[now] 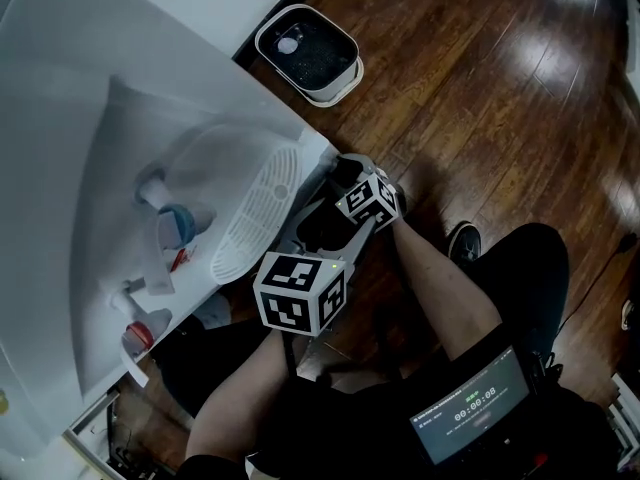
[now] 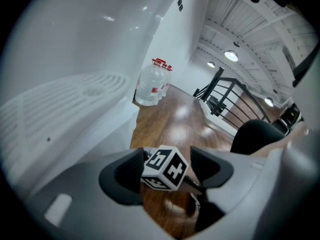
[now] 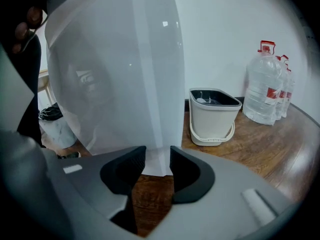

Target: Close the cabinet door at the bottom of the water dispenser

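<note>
Cabinet door (image 3: 125, 84): one (one bucket (image 3: 212, 119) nearby)

The water dispenser (image 1: 60, 168) stands on the wood floor (image 1: 480, 98) at the left, a bucket (image 1: 308, 53) just beside it and water bottles (image 3: 265, 84) farther along the wall. The right gripper (image 3: 158, 161) is at the dispenser's front corner, with the left gripper (image 2: 167, 166) just behind it.

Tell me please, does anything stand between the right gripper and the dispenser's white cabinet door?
Nothing visible does. The right gripper, jaws open, directly faces the white door panel at its lower corner, with wood floor below. The beige bucket stands off to the right.
</note>
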Tool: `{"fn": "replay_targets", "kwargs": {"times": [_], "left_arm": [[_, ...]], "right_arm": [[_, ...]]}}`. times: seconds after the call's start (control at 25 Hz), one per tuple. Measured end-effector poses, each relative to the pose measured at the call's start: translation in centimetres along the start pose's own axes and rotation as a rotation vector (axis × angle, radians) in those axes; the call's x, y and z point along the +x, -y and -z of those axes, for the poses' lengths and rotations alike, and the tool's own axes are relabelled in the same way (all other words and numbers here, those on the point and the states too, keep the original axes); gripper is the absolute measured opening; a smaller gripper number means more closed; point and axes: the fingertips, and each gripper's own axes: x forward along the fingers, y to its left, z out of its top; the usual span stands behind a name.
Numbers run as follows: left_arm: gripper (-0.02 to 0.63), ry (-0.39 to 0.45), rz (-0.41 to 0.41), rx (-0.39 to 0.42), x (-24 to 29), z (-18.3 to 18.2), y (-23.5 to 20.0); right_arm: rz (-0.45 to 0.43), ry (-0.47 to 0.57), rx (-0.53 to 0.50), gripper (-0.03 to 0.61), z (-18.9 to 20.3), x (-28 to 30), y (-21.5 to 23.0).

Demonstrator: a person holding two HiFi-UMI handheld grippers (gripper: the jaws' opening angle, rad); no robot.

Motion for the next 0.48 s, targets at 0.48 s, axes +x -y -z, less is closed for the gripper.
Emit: {"fn": "replay_targets", "kwargs": {"times": [0.48], "left_arm": [[0.310,0.020,0.022,0.013,-0.4,-1.1,0.8]], "right_arm": [[-0.018,0.021,0.030,0.133,-1.4,1.0,0.0]]}}
